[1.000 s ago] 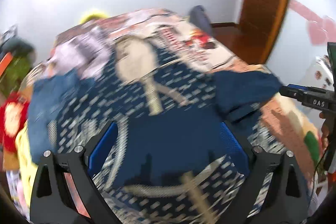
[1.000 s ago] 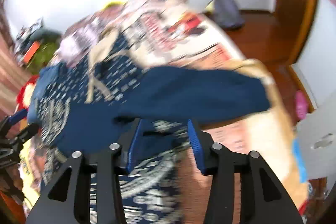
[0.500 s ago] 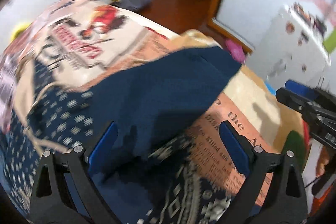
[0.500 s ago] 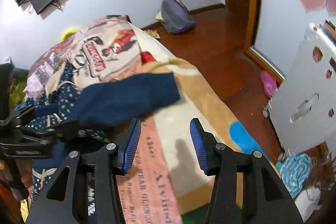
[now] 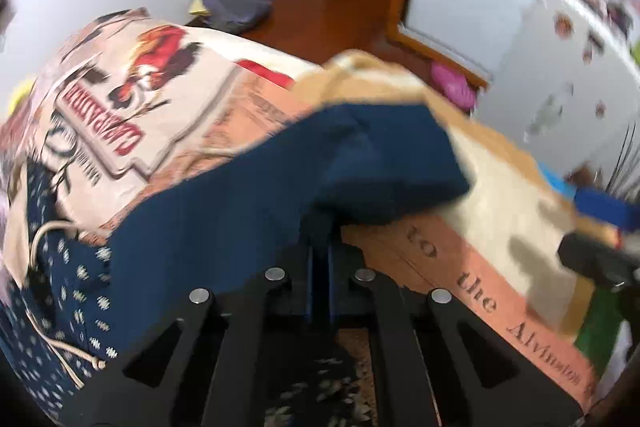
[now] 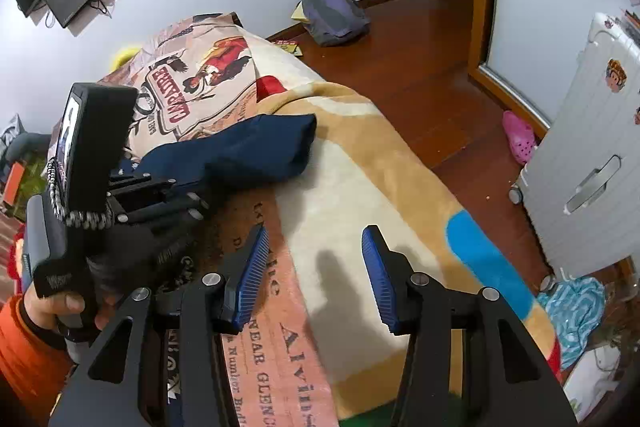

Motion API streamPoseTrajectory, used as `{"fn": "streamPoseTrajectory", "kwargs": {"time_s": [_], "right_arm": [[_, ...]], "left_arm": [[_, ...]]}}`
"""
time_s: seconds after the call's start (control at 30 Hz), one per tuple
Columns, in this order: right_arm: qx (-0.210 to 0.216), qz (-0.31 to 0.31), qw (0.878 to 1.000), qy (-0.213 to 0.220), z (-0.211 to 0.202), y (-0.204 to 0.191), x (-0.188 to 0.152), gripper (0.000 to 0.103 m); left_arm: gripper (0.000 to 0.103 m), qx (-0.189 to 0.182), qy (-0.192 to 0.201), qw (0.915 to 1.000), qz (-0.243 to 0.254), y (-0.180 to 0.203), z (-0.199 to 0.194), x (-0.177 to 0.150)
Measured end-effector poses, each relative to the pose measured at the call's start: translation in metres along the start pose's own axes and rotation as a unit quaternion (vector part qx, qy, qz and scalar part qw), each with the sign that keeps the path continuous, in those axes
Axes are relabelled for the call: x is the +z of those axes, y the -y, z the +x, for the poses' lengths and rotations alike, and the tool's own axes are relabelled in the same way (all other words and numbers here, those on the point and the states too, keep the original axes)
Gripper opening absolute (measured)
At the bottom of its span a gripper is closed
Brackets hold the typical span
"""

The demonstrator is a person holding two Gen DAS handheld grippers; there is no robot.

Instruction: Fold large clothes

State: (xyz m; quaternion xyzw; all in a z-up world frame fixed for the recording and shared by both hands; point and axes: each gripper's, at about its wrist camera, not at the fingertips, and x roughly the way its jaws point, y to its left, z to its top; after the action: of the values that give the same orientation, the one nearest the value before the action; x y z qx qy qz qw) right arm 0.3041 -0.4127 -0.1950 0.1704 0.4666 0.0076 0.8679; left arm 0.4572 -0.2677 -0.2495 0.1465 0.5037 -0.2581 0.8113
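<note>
Navy cloth fills most of my left camera: the dark blue sleeve [image 5: 304,167] of the garment runs from the patterned body at the lower left up to a folded cuff end near the middle of the view. My left gripper [image 5: 319,267] has its jaws just closed, pads together, and the lower edge of that sleeve goes down between them, so I read it as pinching the fabric. From the right camera I see the same gripper [image 6: 192,197] coming in from the left, its fingers pressed into the sleeve [image 6: 248,155] where the cloth bunches, with a hand [image 6: 60,307] in an orange cuff on its handle.

My right gripper [image 6: 314,275] is partly open, blue pads well apart, with nothing between them. It hangs over the printed blanket [image 6: 360,187], above the pink strip with lettering and the cream patch beside it. The sleeve lies up and to the left of this gripper, apart from it; the cuff end points toward the tan edge of the blanket.

The white drawstring [image 5: 48,239] of the garment shows at the far left of the left camera, lying on the dotted navy part [image 5: 60,307]. Beyond the bed I see a grey backpack [image 6: 332,9] on the wooden floor [image 6: 432,67] and a white cabinet [image 6: 592,147] at the right.
</note>
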Motion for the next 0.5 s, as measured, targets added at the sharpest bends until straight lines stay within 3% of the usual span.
{"fn": "streamPoseTrajectory", "kwargs": {"time_s": [0.13,0.27,0.4,0.5], "right_arm": [[-0.005,-0.014,1.000,0.000,0.000,-0.008,0.000,0.045],[-0.001,-0.027,1.000,0.002,0.000,-0.021,0.004,0.045],[0.016,-0.050,0.999,0.002,0.002,-0.044,0.012,0.045],[0.027,-0.078,0.997,0.004,0.007,-0.069,0.020,0.045]], "left_arm": [[0.004,-0.006,0.056,0.9967,-0.058,-0.036,-0.050,0.002],[0.004,0.019,0.127,0.9864,-0.103,-0.085,-0.122,-0.008],[0.004,0.045,0.177,0.9719,-0.148,-0.131,-0.186,-0.041],[0.004,0.071,0.194,0.9614,-0.182,-0.162,-0.218,-0.074]]}}
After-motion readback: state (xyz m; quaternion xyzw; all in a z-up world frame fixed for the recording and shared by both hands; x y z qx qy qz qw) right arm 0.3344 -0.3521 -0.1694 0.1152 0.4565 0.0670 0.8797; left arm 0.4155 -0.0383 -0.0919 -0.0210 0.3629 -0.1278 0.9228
